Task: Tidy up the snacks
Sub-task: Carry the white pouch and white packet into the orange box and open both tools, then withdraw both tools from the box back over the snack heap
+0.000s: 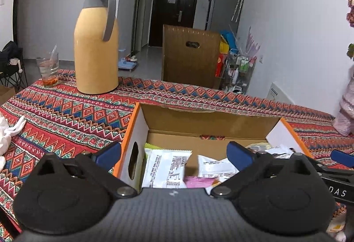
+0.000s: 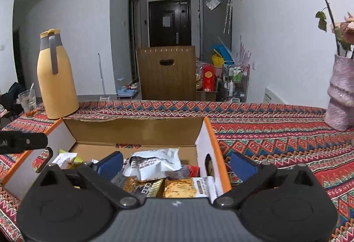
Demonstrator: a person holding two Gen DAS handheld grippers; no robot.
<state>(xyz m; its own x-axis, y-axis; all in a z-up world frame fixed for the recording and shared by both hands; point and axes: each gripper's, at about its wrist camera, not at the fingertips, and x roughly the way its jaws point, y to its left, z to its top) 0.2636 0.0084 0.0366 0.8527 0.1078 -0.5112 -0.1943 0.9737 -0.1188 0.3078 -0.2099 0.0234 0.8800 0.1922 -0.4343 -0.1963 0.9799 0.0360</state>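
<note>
An open cardboard box with orange edges [image 1: 141,122] [image 2: 210,131] stands on the patterned tablecloth and holds several snack packets. In the left wrist view a white packet [image 1: 166,166] and another white packet [image 1: 216,166] lie inside. In the right wrist view a white-grey packet [image 2: 154,164] and a biscuit packet [image 2: 181,190] lie inside. My left gripper [image 1: 174,153] is open and straddles the box's left wall. My right gripper [image 2: 177,164] is open and straddles the box's right wall. Both are empty.
A yellow thermos jug [image 1: 96,43] [image 2: 56,78] and a glass with a straw [image 1: 48,69] [image 2: 28,101] stand at the table's far left. A pink vase with flowers [image 2: 340,96] stands at the far right. White cloth [image 1: 8,131] lies left. A brown chair back [image 1: 190,56] rises behind the table.
</note>
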